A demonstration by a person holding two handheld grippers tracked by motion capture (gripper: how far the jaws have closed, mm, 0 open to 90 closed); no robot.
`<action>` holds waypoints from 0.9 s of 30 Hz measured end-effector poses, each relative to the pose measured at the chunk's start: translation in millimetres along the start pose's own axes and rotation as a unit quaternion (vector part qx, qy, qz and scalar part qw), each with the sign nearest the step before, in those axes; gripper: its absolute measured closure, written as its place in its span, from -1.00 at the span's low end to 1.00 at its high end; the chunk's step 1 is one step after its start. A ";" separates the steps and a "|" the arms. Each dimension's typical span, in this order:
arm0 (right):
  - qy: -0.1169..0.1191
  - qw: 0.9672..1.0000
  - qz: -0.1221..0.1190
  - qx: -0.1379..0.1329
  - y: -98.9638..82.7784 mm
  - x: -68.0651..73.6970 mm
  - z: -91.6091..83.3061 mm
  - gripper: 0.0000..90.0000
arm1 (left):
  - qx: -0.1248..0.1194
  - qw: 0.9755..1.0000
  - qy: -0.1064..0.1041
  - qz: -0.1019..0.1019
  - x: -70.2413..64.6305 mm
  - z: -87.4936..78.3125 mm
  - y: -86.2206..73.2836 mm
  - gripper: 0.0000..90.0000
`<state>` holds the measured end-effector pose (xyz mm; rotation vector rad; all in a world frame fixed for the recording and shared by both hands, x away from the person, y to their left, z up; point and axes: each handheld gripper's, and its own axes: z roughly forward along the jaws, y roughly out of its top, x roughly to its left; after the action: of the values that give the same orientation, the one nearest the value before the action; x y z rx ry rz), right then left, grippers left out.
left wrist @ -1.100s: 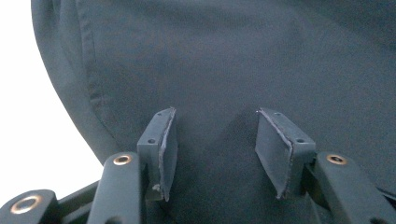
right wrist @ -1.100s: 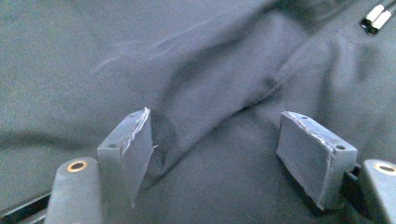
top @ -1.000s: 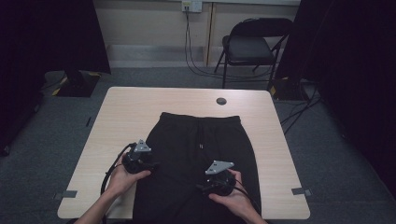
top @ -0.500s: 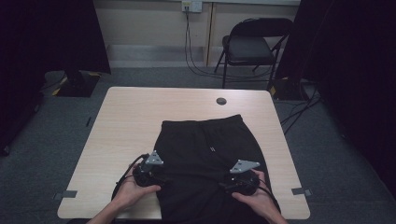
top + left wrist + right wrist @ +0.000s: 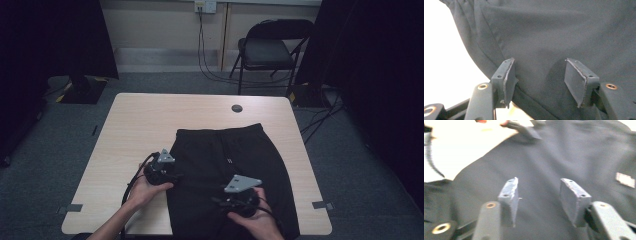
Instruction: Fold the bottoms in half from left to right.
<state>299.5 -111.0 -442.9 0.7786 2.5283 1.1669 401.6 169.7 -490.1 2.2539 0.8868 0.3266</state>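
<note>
A black garment with an elastic waistband lies flat on the light wooden table, waistband at the far side. My left gripper rests at the garment's left edge. In the left gripper view its jaws stand open over the fabric, the left pad at the hem; they have just been opening. My right gripper hovers over the garment's near middle. Its jaws have just been closing and stand apart, nothing pinched, with cloth below.
A round cable hole sits near the table's far edge. A black folding chair and trailing cables stand beyond it. Bare tabletop lies left of the garment. A small white label is on the fabric.
The right gripper swung out to the right, then came back left over the garment and lifted a little. The left gripper shifted slightly right to the garment's edge. The right jaws narrowed.
</note>
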 end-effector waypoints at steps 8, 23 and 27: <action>0.078 0.995 -0.055 0.033 13.0 61.5 60.0 0.21 | 0.000 1.000 0.003 0.001 -0.3 -0.1 -0.4 -0.07; 0.077 0.994 -0.077 0.029 12.6 86.2 94.7 0.65 | 0.001 1.000 -0.004 -0.002 0.6 -1.2 -0.2 -0.14; 0.069 0.996 -0.064 0.015 15.3 81.9 88.9 0.91 | -0.019 0.999 -0.024 -0.025 3.2 -6.3 0.9 -0.09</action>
<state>275.7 -0.8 -489.1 0.5521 2.6680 1.1797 401.6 174.6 -484.9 2.1917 0.9031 0.2640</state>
